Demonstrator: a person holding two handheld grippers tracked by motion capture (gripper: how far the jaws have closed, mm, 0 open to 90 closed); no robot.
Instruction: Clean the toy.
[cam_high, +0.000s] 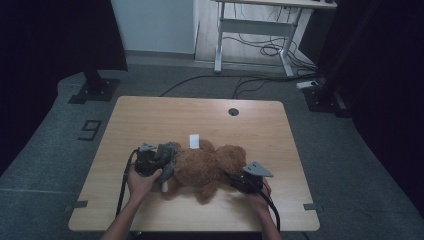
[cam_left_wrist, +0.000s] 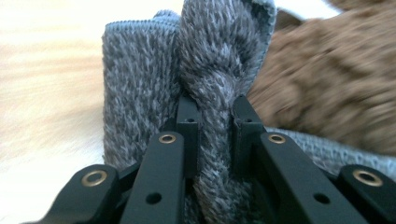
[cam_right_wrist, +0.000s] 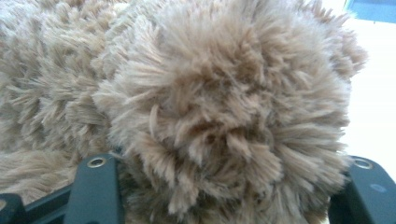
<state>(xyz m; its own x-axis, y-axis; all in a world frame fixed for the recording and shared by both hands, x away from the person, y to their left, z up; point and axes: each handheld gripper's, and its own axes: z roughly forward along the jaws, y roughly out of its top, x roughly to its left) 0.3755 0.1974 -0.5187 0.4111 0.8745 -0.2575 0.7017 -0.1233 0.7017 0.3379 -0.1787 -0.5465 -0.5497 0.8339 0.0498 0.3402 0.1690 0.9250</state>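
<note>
A brown plush teddy bear (cam_high: 207, 165) lies on the wooden table (cam_high: 200, 115), toward the front. A grey knitted garment (cam_high: 167, 152) sits at the bear's left end. My left gripper (cam_high: 160, 164) is shut on a bunched fold of that grey knit (cam_left_wrist: 140, 84), pinched between its black jaws (cam_left_wrist: 215, 116), with the bear's brown fur (cam_left_wrist: 327, 79) just beyond. At the bear's right end my right gripper (cam_high: 232, 179) has its jaws around a rounded, fluffy part of the bear (cam_right_wrist: 224, 93). The fur hides its fingertips (cam_right_wrist: 224, 191).
A small white tag or card (cam_high: 194, 141) lies on the table just behind the bear. A round cable hole (cam_high: 233, 111) is near the table's far edge. Beyond the table are a desk frame (cam_high: 250, 30) and floor cables (cam_high: 260, 50).
</note>
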